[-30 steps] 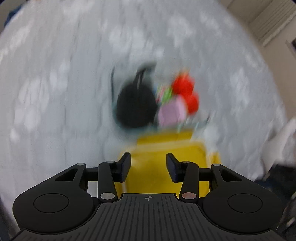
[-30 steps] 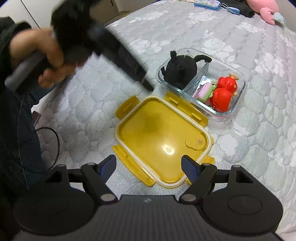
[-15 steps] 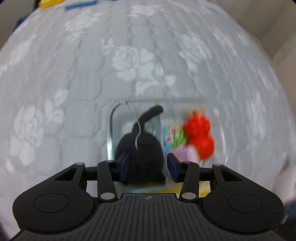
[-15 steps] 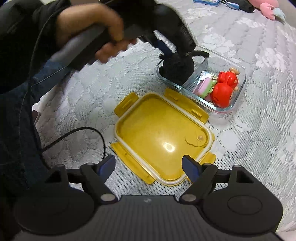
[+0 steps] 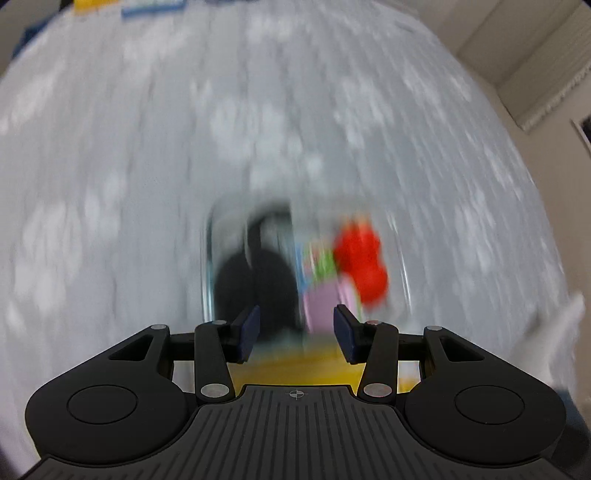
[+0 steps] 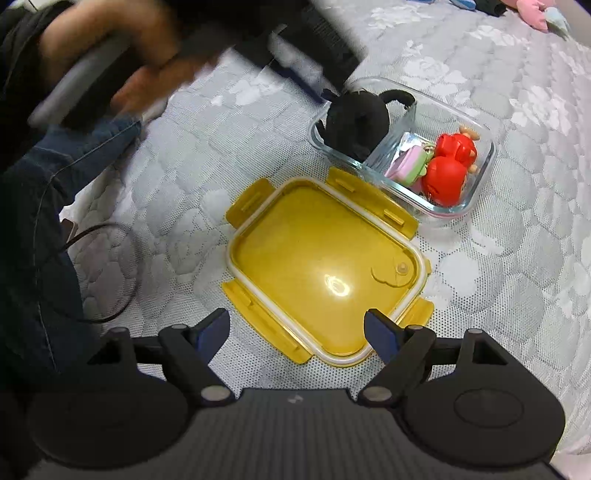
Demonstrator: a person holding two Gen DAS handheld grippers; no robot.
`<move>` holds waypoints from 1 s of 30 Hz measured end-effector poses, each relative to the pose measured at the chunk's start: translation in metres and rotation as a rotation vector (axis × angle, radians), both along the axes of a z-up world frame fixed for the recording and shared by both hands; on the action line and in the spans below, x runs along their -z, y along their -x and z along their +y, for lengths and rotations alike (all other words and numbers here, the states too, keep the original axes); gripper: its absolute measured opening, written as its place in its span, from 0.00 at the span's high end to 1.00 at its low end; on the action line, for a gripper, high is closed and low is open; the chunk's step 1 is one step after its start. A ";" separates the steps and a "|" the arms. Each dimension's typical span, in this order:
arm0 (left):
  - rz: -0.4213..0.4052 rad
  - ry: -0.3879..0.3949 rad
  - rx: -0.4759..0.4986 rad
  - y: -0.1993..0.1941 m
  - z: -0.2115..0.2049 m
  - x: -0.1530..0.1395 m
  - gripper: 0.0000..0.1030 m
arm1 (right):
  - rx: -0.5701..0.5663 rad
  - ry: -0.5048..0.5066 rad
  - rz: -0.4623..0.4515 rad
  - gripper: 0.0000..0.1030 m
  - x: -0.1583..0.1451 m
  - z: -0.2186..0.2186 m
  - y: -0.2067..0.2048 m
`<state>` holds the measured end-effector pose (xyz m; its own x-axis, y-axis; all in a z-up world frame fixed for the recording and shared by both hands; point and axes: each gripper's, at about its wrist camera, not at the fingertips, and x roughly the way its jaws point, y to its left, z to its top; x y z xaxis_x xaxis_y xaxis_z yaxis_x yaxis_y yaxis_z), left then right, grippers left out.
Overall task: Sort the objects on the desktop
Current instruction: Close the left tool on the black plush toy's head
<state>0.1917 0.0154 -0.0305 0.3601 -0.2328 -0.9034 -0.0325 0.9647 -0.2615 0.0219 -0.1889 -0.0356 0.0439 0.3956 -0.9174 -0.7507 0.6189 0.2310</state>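
Note:
A clear glass two-compartment container sits on the grey quilt. Its left compartment holds a black plush toy; its right holds a red figure and a pink-green item. A yellow lid lies upside down in front of it. My left gripper is open and empty, above the container's near edge; the view is blurred, showing the plush and red figure. My right gripper is open and empty over the lid's near edge.
The grey flowered quilt covers the whole surface. A black cable loops at the left by the person's blue sleeve. Pink and blue items lie at the far right edge.
My left gripper has pulled back from the black plush, which stays in the container, with its jaws wider apart. The right gripper has not moved.

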 end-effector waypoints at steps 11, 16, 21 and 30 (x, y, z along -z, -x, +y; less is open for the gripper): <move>0.054 -0.188 0.038 -0.043 -0.020 0.030 0.44 | -0.002 -0.008 0.030 0.21 0.005 -0.002 -0.003; 0.032 -0.144 0.013 -0.051 -0.013 0.030 0.43 | -0.010 -0.015 0.039 0.21 0.005 0.001 -0.002; 0.049 -0.157 0.025 -0.059 -0.015 0.042 0.46 | 0.013 -0.015 0.047 0.21 0.004 0.001 -0.005; 0.061 -0.148 0.062 -0.060 -0.018 0.043 0.47 | 0.032 -0.020 0.083 0.21 0.009 0.002 -0.011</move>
<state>0.2514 -0.0030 -0.0732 0.2925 -0.1157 -0.9492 0.0162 0.9931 -0.1160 0.0327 -0.1866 -0.0447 -0.0193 0.4136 -0.9102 -0.7086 0.6366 0.3043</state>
